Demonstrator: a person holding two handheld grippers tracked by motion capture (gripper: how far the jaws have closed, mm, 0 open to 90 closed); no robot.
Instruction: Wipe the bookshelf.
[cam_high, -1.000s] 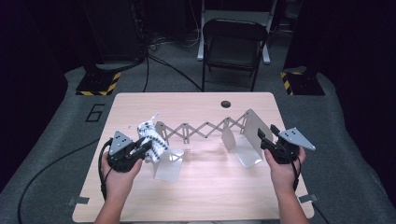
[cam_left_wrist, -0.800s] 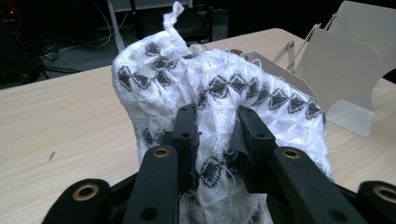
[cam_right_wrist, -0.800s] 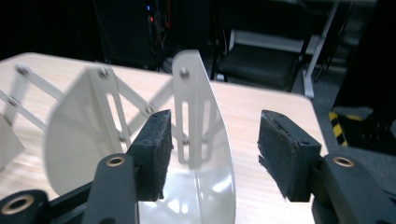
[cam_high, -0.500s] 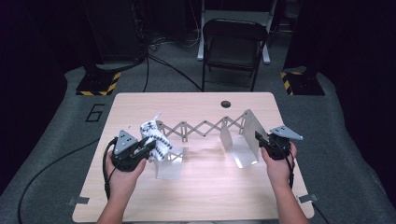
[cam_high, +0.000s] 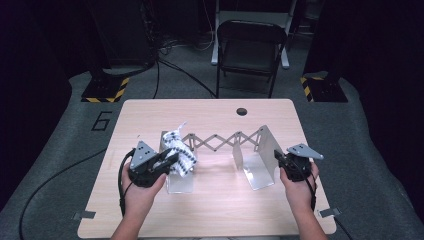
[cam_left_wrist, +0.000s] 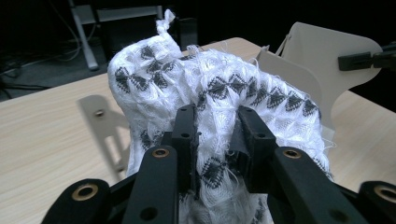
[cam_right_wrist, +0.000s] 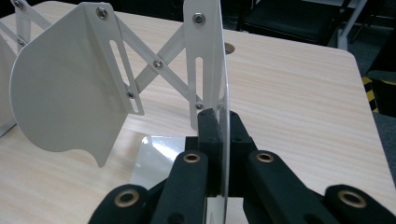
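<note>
A white cloth with a black pattern is bunched at the left end of a white expanding rack. My left gripper is shut on a fold of that cloth, which spills over both jaws. At the rack's right end stands its thin upright end plate. My right gripper is shut on the lower edge of that plate, one jaw on each face. A second curved plate stands just inside it, joined by the scissor lattice.
The rack sits mid-table on the wooden tabletop, which has a round hole near its far edge. A black folding chair stands behind the table. Yellow-and-black striped blocks and cables lie on the floor.
My right gripper has moved left onto the rack's end plate and closed on it. My left gripper has shifted right with the cloth, towards the rack's left end.
</note>
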